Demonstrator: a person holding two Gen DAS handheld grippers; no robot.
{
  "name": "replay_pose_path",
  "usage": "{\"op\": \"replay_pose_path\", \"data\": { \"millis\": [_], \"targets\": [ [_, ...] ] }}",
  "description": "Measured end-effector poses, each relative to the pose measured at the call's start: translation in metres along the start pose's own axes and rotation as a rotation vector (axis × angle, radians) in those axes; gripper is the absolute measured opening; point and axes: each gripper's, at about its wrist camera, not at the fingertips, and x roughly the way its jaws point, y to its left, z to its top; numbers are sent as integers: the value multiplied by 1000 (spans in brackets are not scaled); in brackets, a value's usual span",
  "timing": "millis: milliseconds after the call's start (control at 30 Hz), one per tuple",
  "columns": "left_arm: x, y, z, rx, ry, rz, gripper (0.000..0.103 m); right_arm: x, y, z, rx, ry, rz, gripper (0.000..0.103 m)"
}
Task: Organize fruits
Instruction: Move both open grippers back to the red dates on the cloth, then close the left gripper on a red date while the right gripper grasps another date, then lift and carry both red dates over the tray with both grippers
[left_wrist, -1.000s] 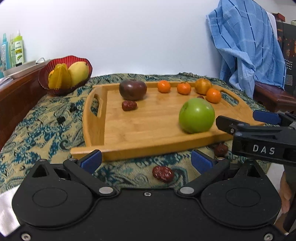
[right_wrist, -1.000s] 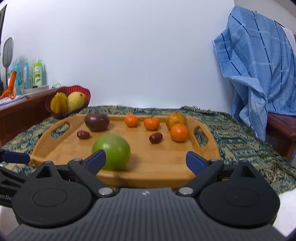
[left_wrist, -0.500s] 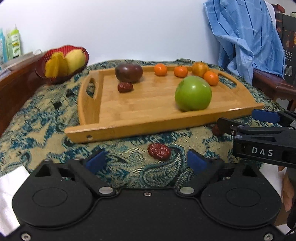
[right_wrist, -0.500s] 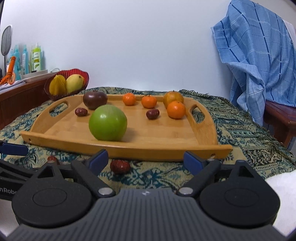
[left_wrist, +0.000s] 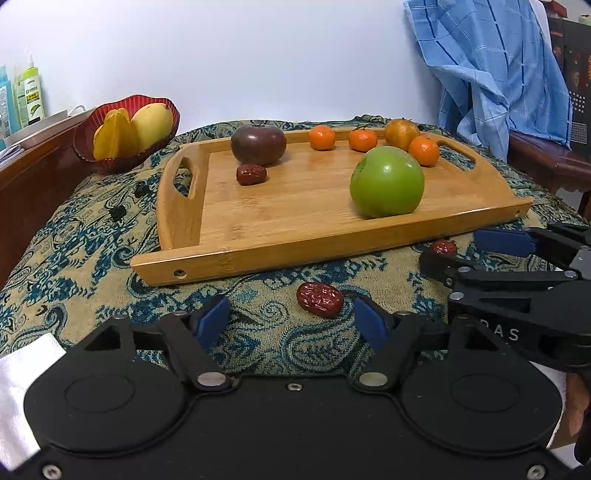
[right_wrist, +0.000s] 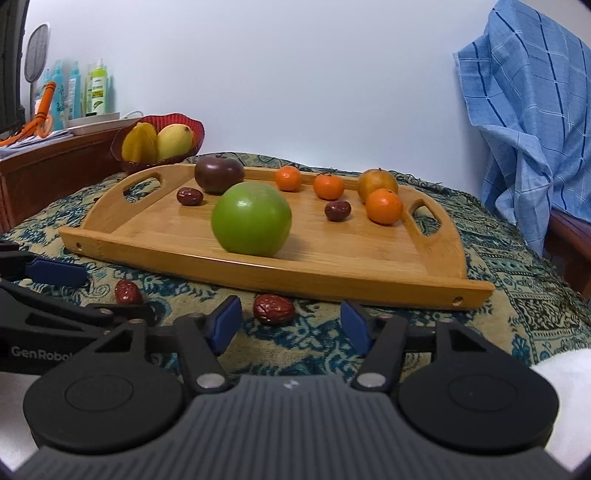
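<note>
Two red dates (left_wrist: 320, 299) (left_wrist: 444, 247) lie on the cloth before the tray (left_wrist: 229, 258); both grippers' jaws (left_wrist: 290, 323) (right_wrist: 290, 325) have been narrowing, pinching nothing yet. Other fruit sits loosely scattered on the tray.

one green apple (right_wrist: 251, 218), one dark tomato (right_wrist: 219, 173), four oranges (right_wrist: 383, 206), four red dates (right_wrist: 273, 309), one tray (right_wrist: 332, 269).

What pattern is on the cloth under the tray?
The cloth is tan with blue and dark paisley swirls, clearest in the left wrist view.
</note>
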Motion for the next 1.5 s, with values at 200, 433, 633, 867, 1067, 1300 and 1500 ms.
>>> {"op": "replay_pose_path", "data": {
  "millis": [200,433,633,867,1067,1300,1500],
  "targets": [
    [-1,-2,1,22,3,-30,56,1,6,1,-11,6,20,60],
    [-5,-7,-1,41,-15,-40,41,3,11,1,-13,7,40,51],
    [-8,-11,-2,66,-30,-48,28,2,16,1,-29,-7,49,42],
    [-7,-8,-2,57,-31,-52,27,3,17,2,-19,-2,58,42],
    [-7,-7,-2,46,-33,-55,26,3,15,2,-8,-1,61,39],
    [-9,-7,-1,39,-38,-56,26,3,18,2,-20,-5,57,31],
    [-9,-7,-2,38,-40,-51,26,3,17,3,-12,-13,56,30]
  ]
}}
